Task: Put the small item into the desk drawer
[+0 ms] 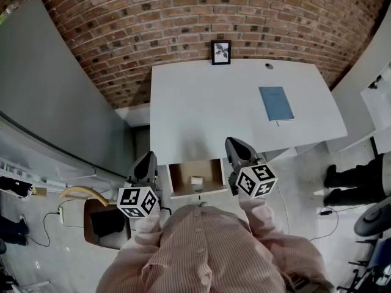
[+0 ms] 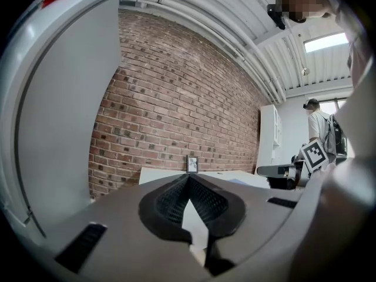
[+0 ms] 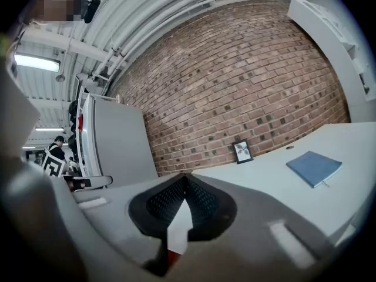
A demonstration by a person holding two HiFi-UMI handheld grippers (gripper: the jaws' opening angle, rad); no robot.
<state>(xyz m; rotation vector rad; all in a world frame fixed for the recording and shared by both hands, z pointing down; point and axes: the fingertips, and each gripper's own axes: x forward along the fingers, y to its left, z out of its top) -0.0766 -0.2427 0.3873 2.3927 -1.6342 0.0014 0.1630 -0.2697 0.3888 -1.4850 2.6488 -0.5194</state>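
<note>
You hold two grippers, one at each side of the single open drawer (image 1: 183, 177). Your left gripper (image 1: 146, 159) is clenched on nothing: its own view shows the two jaws (image 2: 188, 178) meeting at the tips, with only the pale surface visible through the gap behind them. Your right gripper (image 1: 234, 143) is clenched and empty too, its jaws (image 3: 185, 178) pressed together at the tips in the same way. Each gripper carries one marker cube, so two cubes show in the head view, both close to your chest.

The one small item (image 1: 197, 180) lies on the bottom of the drawer, near its middle, touching neither gripper (it is a pale little block; its details are too small to make out). The drawer sticks out from under the front edge of the white surface (image 1: 201, 108).

On the surface there are one blue notebook (image 1: 276, 103), lying flat toward the right, and one framed picture (image 1: 220, 52), standing upright at the back edge against the brick wall (image 1: 183, 17). The two are well apart.
</note>
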